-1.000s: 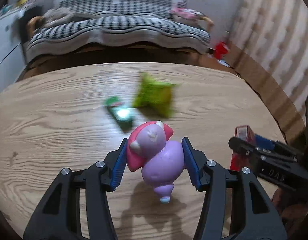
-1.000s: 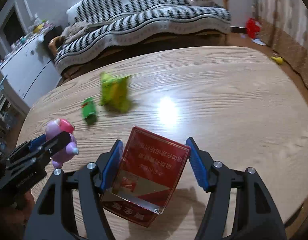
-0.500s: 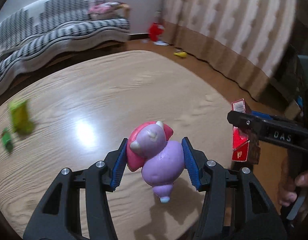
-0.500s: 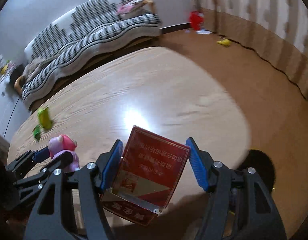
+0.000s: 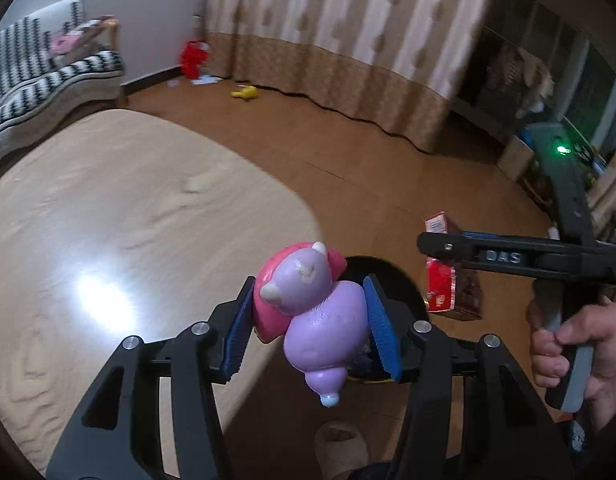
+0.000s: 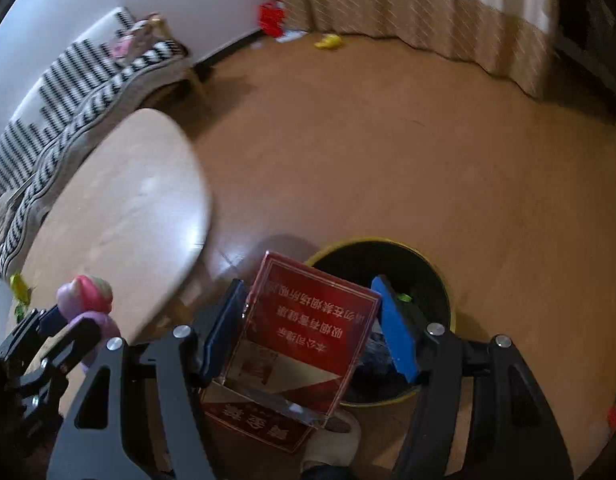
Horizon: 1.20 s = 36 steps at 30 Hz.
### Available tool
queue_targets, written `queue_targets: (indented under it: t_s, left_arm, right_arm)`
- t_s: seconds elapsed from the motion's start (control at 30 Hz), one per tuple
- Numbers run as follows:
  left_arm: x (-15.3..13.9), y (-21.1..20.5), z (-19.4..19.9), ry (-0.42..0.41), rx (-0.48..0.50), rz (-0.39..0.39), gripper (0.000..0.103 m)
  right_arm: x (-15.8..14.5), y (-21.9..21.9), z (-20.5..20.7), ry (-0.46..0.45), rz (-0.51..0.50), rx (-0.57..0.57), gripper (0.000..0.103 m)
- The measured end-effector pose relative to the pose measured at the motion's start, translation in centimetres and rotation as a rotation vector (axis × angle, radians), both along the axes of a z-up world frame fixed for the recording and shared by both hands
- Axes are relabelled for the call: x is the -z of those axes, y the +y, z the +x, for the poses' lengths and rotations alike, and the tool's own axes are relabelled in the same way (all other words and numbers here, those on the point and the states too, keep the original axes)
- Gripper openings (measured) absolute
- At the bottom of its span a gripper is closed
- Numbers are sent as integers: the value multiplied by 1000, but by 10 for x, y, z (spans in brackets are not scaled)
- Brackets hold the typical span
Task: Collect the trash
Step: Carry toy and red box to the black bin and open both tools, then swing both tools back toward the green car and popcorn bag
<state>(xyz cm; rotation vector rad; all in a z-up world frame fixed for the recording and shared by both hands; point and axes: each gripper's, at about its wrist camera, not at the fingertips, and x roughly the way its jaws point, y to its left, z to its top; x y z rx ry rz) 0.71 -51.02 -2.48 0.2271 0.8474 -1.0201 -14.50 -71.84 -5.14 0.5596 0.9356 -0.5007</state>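
Left wrist view
Left gripper (image 5: 311, 324): closed on the purple and pink toy (image 5: 308, 304), its blue pads (image 5: 381, 340) pressing the toy's two sides; the claw tilts downward past the table's edge.
Toy pose: head toward 12 o'clock, small pale foot toward 6 o'clock, held in the air above the floor.
Trash bin (image 5: 391, 276): dark round mouth showing just behind the toy, from about 1 to 3 o'clock of it.
Table (image 5: 128, 220): light wood, rounded edge, filling the frame from 7 to 11 o'clock.
Right gripper (image 5: 439, 248): comes in from 3 o'clock, level, clamped on the red carton (image 5: 439, 280).
Right hand (image 5: 571, 344): wrapped round the grey handle at 4 o'clock, fingers curled on the trigger.
Writing: "DAS" in raised letters on the right gripper's black arm.

Right wrist view
Right gripper (image 6: 311, 328): jaws hold the red carton (image 6: 304, 328) by its two narrow sides, pointing steeply down.
Carton place: in the air over the near rim of the bin (image 6: 439, 276), which has a yellow edge and a dark inside.
Writing: gold characters run across the carton's face, upside down from this side; too blurred for me to read.
Left gripper (image 6: 64, 328): at 8 o'clock, toy (image 6: 88, 304) in its grip, beside the table (image 6: 120, 208) edge.
Slipper (image 6: 335, 440): pale toe at 6 o'clock under the carton.
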Motion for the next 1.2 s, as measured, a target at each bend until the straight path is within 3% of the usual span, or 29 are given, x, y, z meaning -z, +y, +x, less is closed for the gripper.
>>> queue_targets:
  t_s: [0.37, 0.5, 0.7, 1.03, 1.13, 1.2]
  left_arm:
    - [28, -52, -19, 20, 96, 37, 52]
    - [33, -62, -19, 26, 100, 43, 52]
    - [42, -81, -25, 32, 116, 54, 52]
    - [59, -100, -35, 52, 151, 52, 53]
    - [64, -104, -36, 63, 154, 45, 59]
    - [66, -105, -35, 70, 146, 41, 72]
  right_arm:
    - [23, -34, -13, 38, 44, 60, 65]
    - [24, -31, -10, 50, 52, 82, 76]
    - [21, -40, -21, 27, 53, 130, 85]
    - [12, -50, -42, -20, 54, 211, 87]
    - [10, -55, -49, -34, 59, 243, 87]
    - [9, -58, -54, -46, 64, 262, 87]
